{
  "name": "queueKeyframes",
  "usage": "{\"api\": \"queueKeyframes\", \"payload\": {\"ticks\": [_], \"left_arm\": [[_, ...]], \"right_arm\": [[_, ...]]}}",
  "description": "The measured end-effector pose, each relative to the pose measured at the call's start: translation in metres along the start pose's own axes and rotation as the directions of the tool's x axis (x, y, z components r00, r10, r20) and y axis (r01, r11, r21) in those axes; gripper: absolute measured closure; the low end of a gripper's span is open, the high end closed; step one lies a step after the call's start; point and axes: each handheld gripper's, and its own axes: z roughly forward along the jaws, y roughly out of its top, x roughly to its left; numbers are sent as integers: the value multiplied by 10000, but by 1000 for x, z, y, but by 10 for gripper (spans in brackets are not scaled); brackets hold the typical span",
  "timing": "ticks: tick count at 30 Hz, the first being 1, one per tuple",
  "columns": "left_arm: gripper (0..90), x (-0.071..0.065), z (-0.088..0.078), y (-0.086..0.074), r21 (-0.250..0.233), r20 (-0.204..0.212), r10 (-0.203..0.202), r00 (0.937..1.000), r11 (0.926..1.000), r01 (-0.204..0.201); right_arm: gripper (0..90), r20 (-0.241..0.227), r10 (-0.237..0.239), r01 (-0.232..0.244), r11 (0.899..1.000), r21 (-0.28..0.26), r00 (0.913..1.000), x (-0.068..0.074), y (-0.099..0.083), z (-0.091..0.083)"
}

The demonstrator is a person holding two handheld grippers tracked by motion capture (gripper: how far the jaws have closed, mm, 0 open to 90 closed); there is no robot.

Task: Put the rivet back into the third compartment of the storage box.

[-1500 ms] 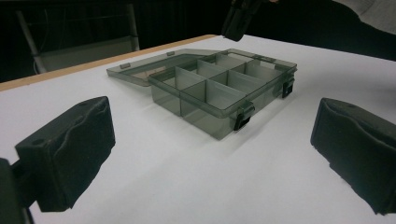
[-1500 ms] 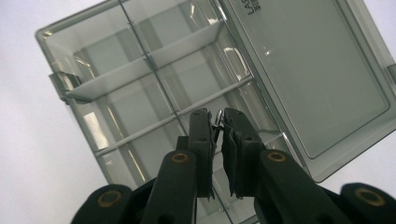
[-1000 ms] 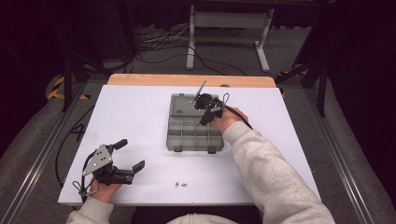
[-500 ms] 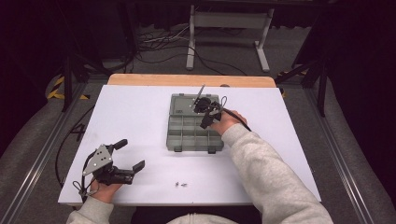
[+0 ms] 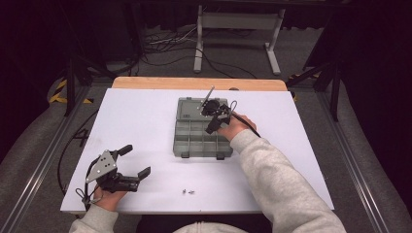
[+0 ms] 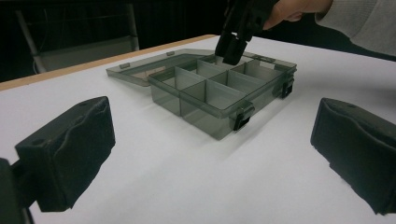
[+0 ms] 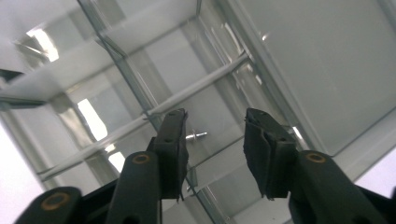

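One small screw lies on the floor of a compartment in the grey organiser box, apart from both pads. The right gripper hangs over it, its jaws having just been opening, with the screw just beside the left pad, toward 9 o'clock of the gap. On the table, the box sits near centre with the right gripper at its 1 o'clock corner. Two more screws lie at the box's 6 o'clock. The left gripper rests spread wide at 8 o'clock, gripping nothing.
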Motion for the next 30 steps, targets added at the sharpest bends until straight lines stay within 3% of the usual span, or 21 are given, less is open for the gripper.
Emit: {"api": "queueKeyframes", "payload": {"ticks": [4, 5, 8, 13, 22, 30], "left_arm": [[3, 0, 1, 0, -16, 1, 2, 10000, 10000, -2], [3, 0, 1, 0, -6, -4, 49, 10000, 10000, -49], [3, 0, 1, 0, 2, -13, 35, 10000, 10000, -35], [3, 0, 1, 0, -14, -21, 32, 10000, 10000, -33], [3, 0, 0, 1, 27, 10, 73, 10000, 10000, -73], [3, 0, 0, 1, 21, 7, 60, 10000, 10000, -60]], "right_arm": [[522, 17, 1, -1, 9998, -212, 10000, 2, 0, -7], [478, 52, -190, 193, 9982, -563, 9998, 9, -1, -20], [465, 51, -280, 284, 9964, -804, 9996, 16, -1, -28], [445, 44, -870, 869, 9892, -1182, 9962, 35, -2, -48], [397, -298, -1754, 1681, 9717, -1657, 9841, 74, -5, -72], [302, -397, -2434, 2327, 9559, -1791, 9691, 99, -13, -80]]}}
